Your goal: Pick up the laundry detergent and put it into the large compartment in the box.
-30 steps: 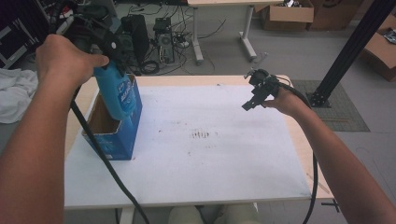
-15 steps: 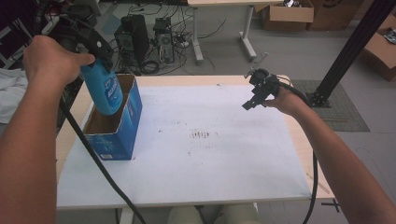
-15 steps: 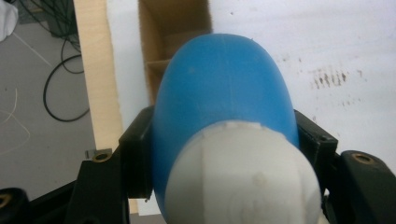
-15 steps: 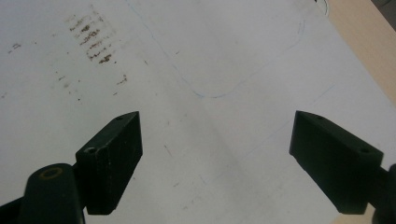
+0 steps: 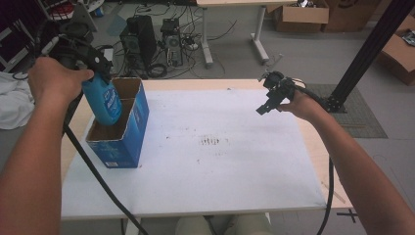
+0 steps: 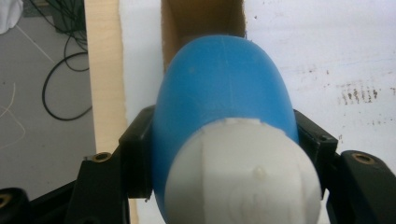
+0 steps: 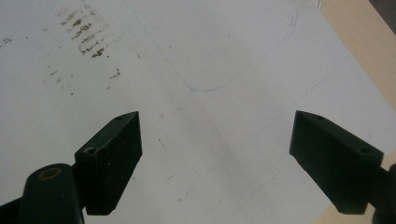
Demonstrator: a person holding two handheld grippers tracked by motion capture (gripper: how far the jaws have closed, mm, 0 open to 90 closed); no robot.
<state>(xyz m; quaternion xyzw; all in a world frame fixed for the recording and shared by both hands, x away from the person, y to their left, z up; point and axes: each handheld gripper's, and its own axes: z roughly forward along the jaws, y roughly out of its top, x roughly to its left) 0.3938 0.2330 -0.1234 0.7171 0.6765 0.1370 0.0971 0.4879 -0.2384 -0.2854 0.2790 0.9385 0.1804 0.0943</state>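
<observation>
While your left hand [image 5: 54,81] stays raised over the left edge of the desk [image 5: 235,166], your left gripper [image 5: 95,66] is clamped on a blue bottle [image 5: 103,100]. From the high view you see the bottle hanging with its bottom end down, just over the open top of a blue cardboard box [image 5: 122,142], which stands on the white sheet near the left side of the desk. If the bottle touches the box, I cannot tell. From the left gripper view, you look along the blue bottle [image 6: 224,98]; its white cap [image 6: 243,172] is close to the camera, and the two black jaws press on its two sides. Beyond the bottle you see the brown inside of the box [image 6: 203,18].

Going to the middle, the white sheet has a small group of dark marks [image 5: 210,142]; nothing stands on them.

At the right, your right hand [image 5: 303,103] holds the right gripper [image 5: 266,105] above the far right part of the desk, well apart from the box. In the right gripper view your right gripper [image 7: 215,158] has its jaws wide apart and nothing is between them; under them you see the white sheet, the dark marks [image 7: 88,39] and a thin blue line [image 7: 224,79] drawn on it
</observation>
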